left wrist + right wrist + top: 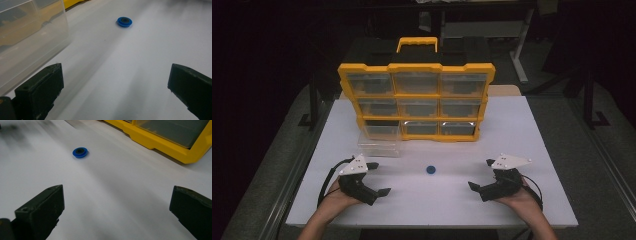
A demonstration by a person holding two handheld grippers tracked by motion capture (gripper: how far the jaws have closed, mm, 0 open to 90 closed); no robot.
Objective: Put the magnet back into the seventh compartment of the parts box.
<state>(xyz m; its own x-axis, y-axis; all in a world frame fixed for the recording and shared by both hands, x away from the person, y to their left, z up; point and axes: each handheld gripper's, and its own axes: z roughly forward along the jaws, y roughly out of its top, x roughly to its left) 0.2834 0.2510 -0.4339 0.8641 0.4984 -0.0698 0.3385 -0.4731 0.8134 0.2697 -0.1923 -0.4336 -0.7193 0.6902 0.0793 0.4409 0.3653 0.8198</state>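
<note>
white table (522, 130), blue disc (430, 169) midway between left gripper (379, 178) and right gripper (480, 174); both spread, empty.

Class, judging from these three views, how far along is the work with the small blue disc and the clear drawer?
Done: one clear drawer stands out of the yellow organizer, on the table. In hand: nothing; the left gripper and right gripper are open, apart from the blue disc. Left: probably picking up the disc, maybe putting it in the drawer.
</note>
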